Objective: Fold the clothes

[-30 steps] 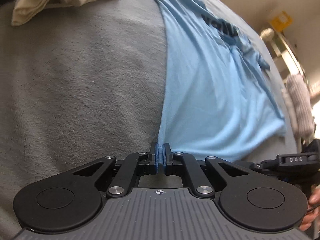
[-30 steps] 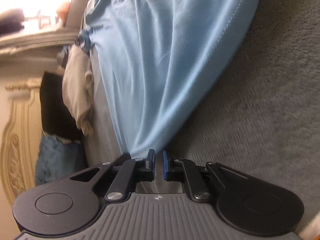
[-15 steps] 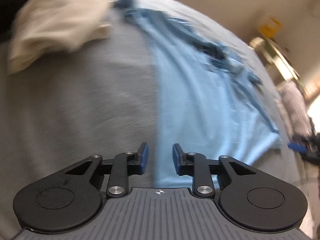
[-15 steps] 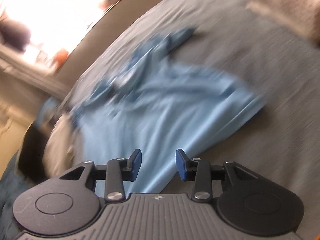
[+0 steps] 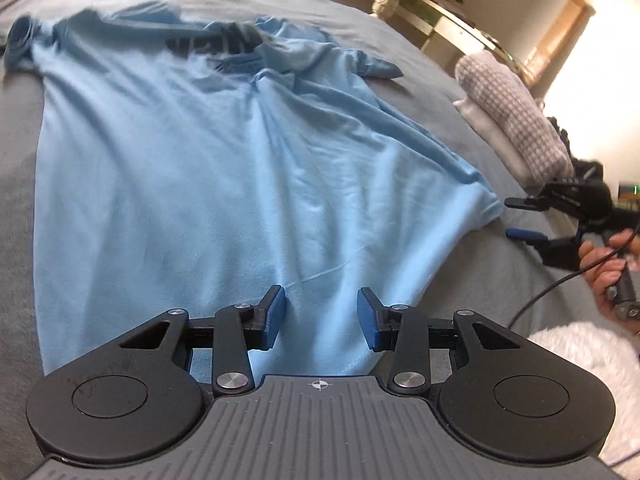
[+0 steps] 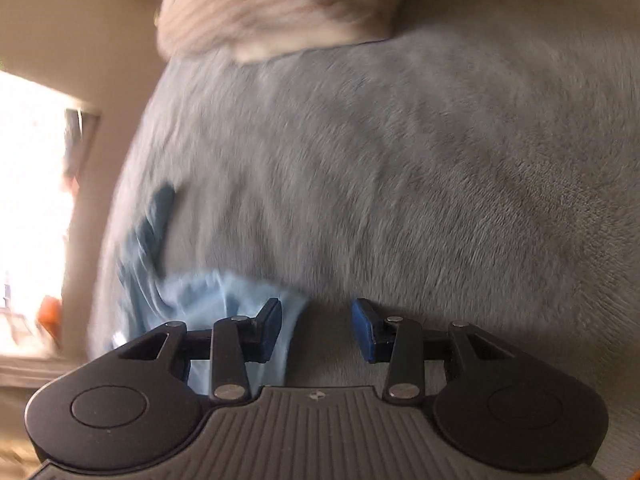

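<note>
A light blue T-shirt (image 5: pixel 208 168) with a dark print near its far end lies spread and wrinkled on a grey blanket (image 5: pixel 420 80). My left gripper (image 5: pixel 321 316) is open and empty, just above the shirt's near hem. My right gripper (image 6: pixel 316 326) is open and empty over the blanket (image 6: pixel 400 180), with a corner of the shirt (image 6: pixel 224 296) under its left finger. The right gripper also shows in the left wrist view (image 5: pixel 532 218), beside the shirt's right hem corner, held by a hand.
A folded checked cloth (image 5: pixel 512 116) lies on the bed at the right. A gold-rimmed table (image 5: pixel 448 16) stands behind the bed. A white fluffy fabric (image 5: pixel 592 360) is at the near right. A blurred pale cloth (image 6: pixel 280 4) lies at the top of the right wrist view.
Both grippers let go of the shirt's hem and opened wide. The left drew back so the whole shirt shows. The right swung away toward bare blanket.
</note>
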The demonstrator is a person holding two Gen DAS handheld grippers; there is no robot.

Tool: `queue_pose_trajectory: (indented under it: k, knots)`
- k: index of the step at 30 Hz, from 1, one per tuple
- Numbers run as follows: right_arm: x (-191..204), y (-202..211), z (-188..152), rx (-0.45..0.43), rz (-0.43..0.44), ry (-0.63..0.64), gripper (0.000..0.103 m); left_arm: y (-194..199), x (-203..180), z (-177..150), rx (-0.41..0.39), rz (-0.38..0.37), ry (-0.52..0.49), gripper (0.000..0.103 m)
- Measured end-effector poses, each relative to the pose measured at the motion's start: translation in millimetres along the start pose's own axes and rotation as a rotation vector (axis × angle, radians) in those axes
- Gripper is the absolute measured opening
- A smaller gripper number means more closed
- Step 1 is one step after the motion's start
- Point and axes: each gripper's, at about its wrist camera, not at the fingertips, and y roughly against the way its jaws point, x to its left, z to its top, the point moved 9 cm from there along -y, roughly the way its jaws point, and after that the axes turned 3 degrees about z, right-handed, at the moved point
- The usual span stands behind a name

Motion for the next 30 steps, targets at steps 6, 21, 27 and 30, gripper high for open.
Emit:
queue_pose_trajectory:
  k: [6,21,27,30]
  knots:
    - [10,-11,-3,0.049,0.08,0.055,0.043,4,19,-5,-0.021,-0.07,0.154,0.039]
    - [84,41,-27,0.115,0.266,0.12,0.003,8,27,-2,-0.031,-0.082,0.248,0.039]
    - [53,29,-7,0.07,0.155,0.04,0.003,8,28,-3,-0.031,-0.068,0.224,0.039]
    - [18,9,-4,0.068,0.052,-0.008,0.003,8,29,-4,-0.031,-0.07,0.22,0.039]
